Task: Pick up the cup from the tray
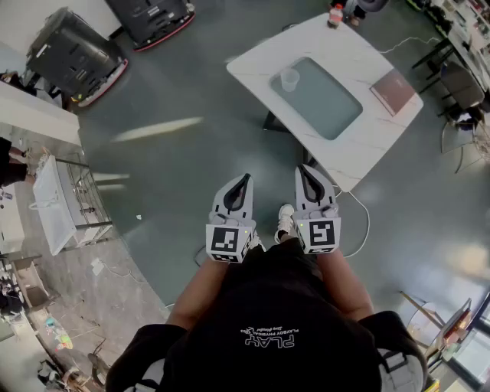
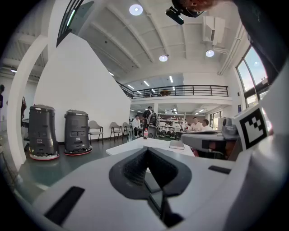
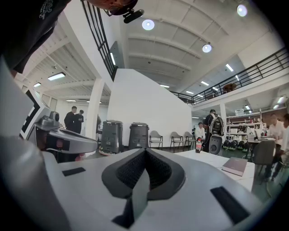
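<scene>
Grey-green floor (image 1: 191,168) filled most of the head view, in a tall open hall with cleaning machines (image 1: 73,53) parked at 10 o'clock. At about 1 o'clock from the person stood a white bench (image 1: 360,149) carrying a teal tray (image 1: 321,103). The cup (image 1: 289,79) stood upright on the tray, in its 10 o'clock corner, well apart from both grippers. It looked like a small clear plastic tumbler, slightly wider at the rim and apparently empty, pale enough for the tray to show through it. Such a thing is probably light and easy to squash or tip. A brownish notebook (image 1: 393,90) lay on the bench at the tray's 3 o'clock, and a bottle (image 1: 335,15) stood at the far 12 o'clock end.

The left gripper (image 1: 243,181) and the right gripper (image 1: 304,170) were held side by side close to the body, over the floor, noses pointing toward the bench. Each gripper view showed its jaws clenched tip to tip with nothing between them. That read as a carrying posture: the bench was out of reach, so the approach was not yet made and the pick had not begun. The jaws would need to part before either could take the cup.
</scene>
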Demonstrator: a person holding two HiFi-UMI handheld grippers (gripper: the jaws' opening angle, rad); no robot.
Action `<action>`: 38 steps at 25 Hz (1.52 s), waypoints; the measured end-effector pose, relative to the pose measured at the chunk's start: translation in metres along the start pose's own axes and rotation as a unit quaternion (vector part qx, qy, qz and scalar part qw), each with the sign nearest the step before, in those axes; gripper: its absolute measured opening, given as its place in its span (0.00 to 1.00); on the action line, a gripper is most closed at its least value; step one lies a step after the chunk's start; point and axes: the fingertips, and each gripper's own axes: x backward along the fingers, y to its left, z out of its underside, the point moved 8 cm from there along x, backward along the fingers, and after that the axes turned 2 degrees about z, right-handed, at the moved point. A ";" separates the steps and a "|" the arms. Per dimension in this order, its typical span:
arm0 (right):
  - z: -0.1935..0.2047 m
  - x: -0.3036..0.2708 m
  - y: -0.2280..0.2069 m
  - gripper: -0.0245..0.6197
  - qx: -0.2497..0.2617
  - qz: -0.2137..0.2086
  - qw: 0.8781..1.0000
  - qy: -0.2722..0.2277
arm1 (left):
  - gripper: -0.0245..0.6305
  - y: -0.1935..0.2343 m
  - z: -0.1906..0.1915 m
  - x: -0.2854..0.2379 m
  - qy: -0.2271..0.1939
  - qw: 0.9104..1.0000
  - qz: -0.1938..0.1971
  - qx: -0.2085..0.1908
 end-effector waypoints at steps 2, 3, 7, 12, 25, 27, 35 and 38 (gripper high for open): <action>0.000 0.000 -0.002 0.05 -0.006 0.007 1.000 -0.012 | 0.04 -0.001 0.001 -0.002 -0.003 1.000 -0.001 -0.004; 0.000 0.000 -0.004 0.05 -0.007 0.009 1.000 -0.016 | 0.04 -0.002 0.001 -0.003 -0.005 1.000 0.000 -0.004; 0.001 -0.002 -0.002 0.05 0.002 0.008 1.000 -0.026 | 0.04 0.002 0.001 -0.004 -0.004 1.000 0.002 -0.011; -0.004 -0.005 0.000 0.05 0.007 0.001 1.000 -0.029 | 0.04 0.005 -0.002 -0.007 -0.001 1.000 -0.003 -0.012; -0.001 -0.018 -0.014 0.05 -0.002 -0.001 1.000 -0.027 | 0.04 -0.004 -0.006 -0.022 0.000 1.000 -0.008 -0.015; 0.002 -0.020 -0.018 0.05 0.000 -0.004 1.000 -0.024 | 0.04 -0.005 -0.005 -0.025 0.002 1.000 -0.010 -0.014; 0.012 -0.032 -0.041 0.05 -0.006 -0.027 0.999 -0.020 | 0.04 -0.012 -0.003 -0.047 0.018 0.999 -0.025 -0.016; 0.014 -0.039 -0.054 0.05 -0.007 -0.037 0.999 -0.016 | 0.04 -0.016 -0.004 -0.059 0.020 0.999 -0.036 -0.018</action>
